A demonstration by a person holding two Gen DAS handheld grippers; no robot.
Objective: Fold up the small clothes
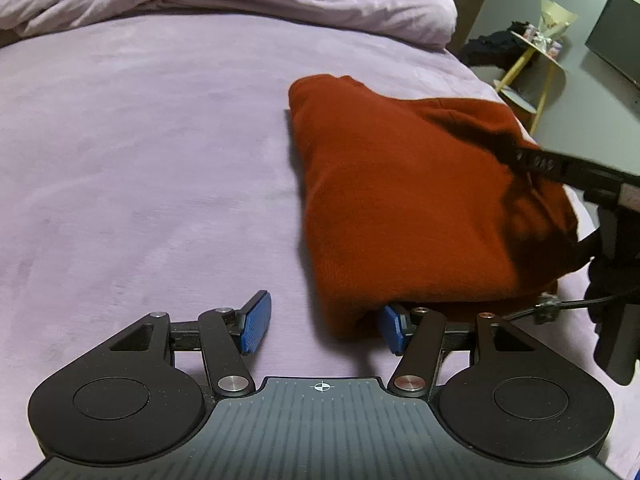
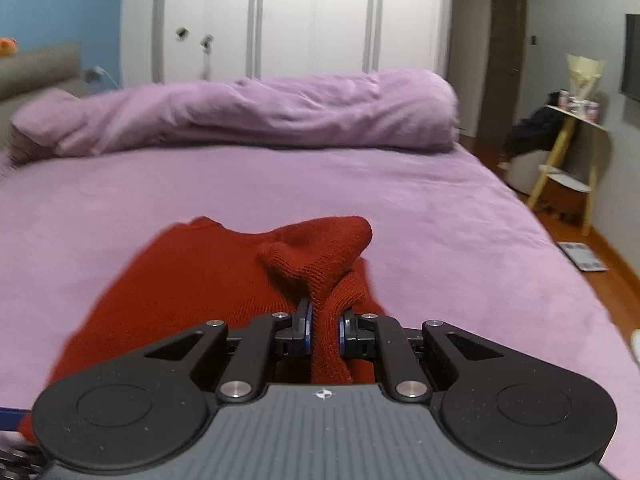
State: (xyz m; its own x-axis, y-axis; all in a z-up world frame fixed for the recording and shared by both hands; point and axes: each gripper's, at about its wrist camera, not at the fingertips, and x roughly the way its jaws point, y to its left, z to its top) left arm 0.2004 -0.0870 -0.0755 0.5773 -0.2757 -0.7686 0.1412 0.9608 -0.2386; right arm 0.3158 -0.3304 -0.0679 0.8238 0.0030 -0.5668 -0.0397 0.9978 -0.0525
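Right tongs (image 2: 323,330) pinch a fold of the red sweater (image 2: 208,280); left tongs (image 1: 324,322) stand wide, its corner between them.

No text, label or number can be read (only blurred specks).

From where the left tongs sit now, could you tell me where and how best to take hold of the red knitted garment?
Grip the red knitted garment at its near folded corner, coming in low and level over the purple bedsheet. That edge is thick and raised, already lying between the open left tongs. The right tongs are shut on a bunched fold at the other side, so this corner is probably the free one.
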